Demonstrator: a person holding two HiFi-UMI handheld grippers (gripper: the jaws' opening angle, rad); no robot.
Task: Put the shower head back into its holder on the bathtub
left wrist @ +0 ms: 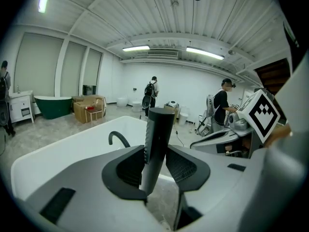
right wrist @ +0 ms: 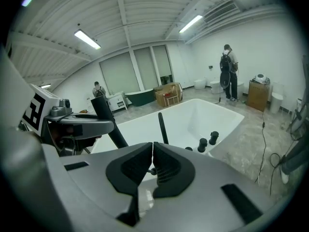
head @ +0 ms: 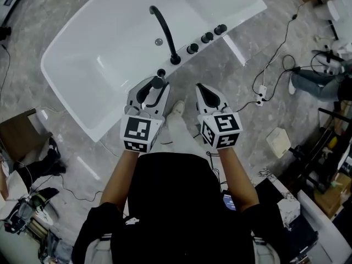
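The person stands at the side of a white bathtub (head: 82, 43) that runs across the upper half of the head view, with a gripper in each hand held out over the grey stone floor (head: 49, 15) just short of the rim.

The left gripper (head: 153, 88) has its jaws clenched on the black shower head (left wrist: 158, 134). The handle stands nearly upright between the ribbed pads and sticks up well above them. In the head view its dark top sits just below a small black round holder (head: 161, 72) on the tub's rim, close to it but not in it.

The right gripper (head: 202, 89) is beside the left, near the centre of the frame. Its jaws are pressed together at the tips with nothing in them.

Along the rim, above and right of the grippers, rises a curved black faucet (head: 165, 32), then three black knobs (head: 207, 37) in a row. A white power strip (head: 262, 92) and black cables lie on the floor at right.
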